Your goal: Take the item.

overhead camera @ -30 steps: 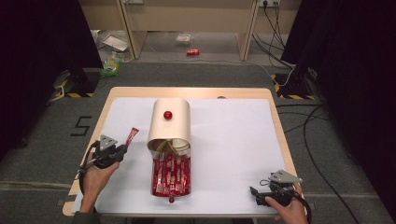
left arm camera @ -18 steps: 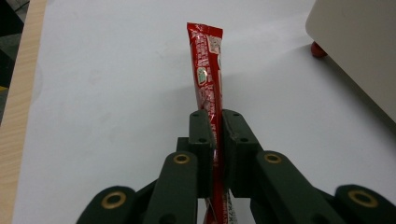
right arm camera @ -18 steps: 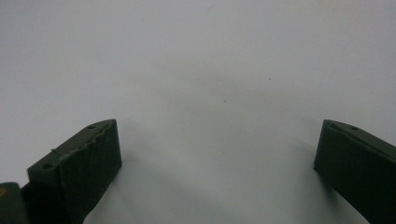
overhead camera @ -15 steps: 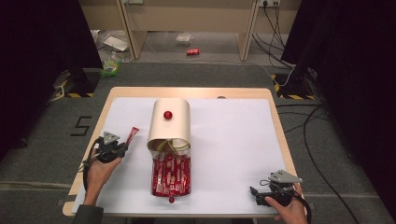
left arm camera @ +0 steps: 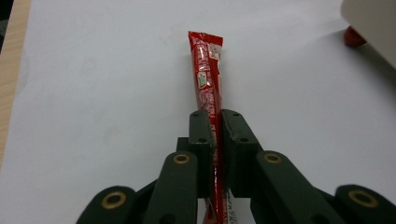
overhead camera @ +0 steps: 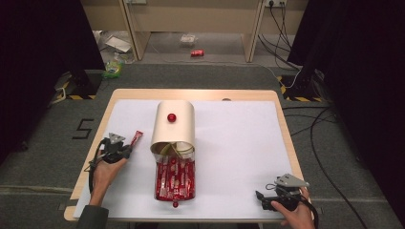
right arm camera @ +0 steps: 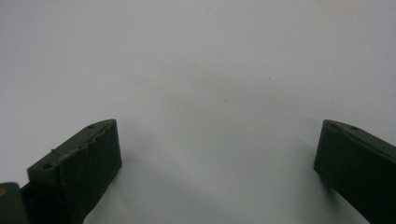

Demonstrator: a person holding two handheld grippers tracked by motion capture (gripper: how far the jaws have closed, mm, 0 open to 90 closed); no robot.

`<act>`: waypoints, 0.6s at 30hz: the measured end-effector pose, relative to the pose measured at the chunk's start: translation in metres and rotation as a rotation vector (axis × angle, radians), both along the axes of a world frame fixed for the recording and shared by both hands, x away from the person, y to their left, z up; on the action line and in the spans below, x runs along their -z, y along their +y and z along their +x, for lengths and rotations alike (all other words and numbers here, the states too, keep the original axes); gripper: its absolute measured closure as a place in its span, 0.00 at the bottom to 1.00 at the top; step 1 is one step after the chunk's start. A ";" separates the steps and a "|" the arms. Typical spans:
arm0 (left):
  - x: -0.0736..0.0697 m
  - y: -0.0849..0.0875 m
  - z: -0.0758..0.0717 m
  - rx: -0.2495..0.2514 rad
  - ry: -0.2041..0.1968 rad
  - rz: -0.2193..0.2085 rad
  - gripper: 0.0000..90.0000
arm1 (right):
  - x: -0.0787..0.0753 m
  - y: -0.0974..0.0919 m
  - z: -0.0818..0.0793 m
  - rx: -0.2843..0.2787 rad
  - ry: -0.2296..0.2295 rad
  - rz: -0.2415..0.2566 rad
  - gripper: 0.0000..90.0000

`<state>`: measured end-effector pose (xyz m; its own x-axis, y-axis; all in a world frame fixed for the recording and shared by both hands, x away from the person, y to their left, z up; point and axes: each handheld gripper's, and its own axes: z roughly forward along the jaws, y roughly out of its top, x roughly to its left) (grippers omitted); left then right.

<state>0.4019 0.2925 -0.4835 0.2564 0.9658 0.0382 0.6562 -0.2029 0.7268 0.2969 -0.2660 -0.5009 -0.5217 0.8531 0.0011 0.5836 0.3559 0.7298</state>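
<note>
Left gripper (overhead camera: 128,149) sits at the table's left side, jaws pressed together on a red stick sachet (left arm camera: 208,88), pinching it near its lower end. In the left gripper view the sachet runs straight up btwn the two black jaws, its far end free above the white table cover (left arm camera: 93,93). From the high view the sachet (overhead camera: 136,139) angles up and to the right from the gripper, just beside the beige cylindrical container (overhead camera: 175,129) but apart from it.

That container lies on its side mid-table, open mouth toward the person, w/ a small red ball (overhead camera: 171,117) on top. A pile of red sachets (overhead camera: 175,179) spills out of the mouth toward the near edge; another small red ball (overhead camera: 175,204) sits at the pile's near end.

Right gripper (overhead camera: 261,198) rests at the near right corner of the wooden table (overhead camera: 286,124), well apart from the pile. Right gripper view: jaws spread wide, nothing btwn them, just white cover.
</note>
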 end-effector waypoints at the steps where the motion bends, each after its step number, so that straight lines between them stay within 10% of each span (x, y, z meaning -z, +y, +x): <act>1: 0.000 0.000 0.000 -0.003 0.004 0.004 0.91 | 0.000 0.000 0.000 0.000 0.000 0.000 0.01; 7: 0.001 0.000 0.000 0.000 0.018 0.010 0.88 | 0.000 0.000 0.000 -0.001 0.000 0.000 0.01; 18: -0.010 -0.001 -0.015 0.025 -0.018 -0.019 0.49 | 0.000 0.000 0.000 -0.001 -0.001 -0.002 0.01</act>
<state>0.3870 0.2913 -0.4730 0.2797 0.9598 0.0247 0.6380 -0.2051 0.7422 0.2970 -0.2661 -0.5009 -0.5229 0.8524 -0.0007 0.5824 0.3579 0.7299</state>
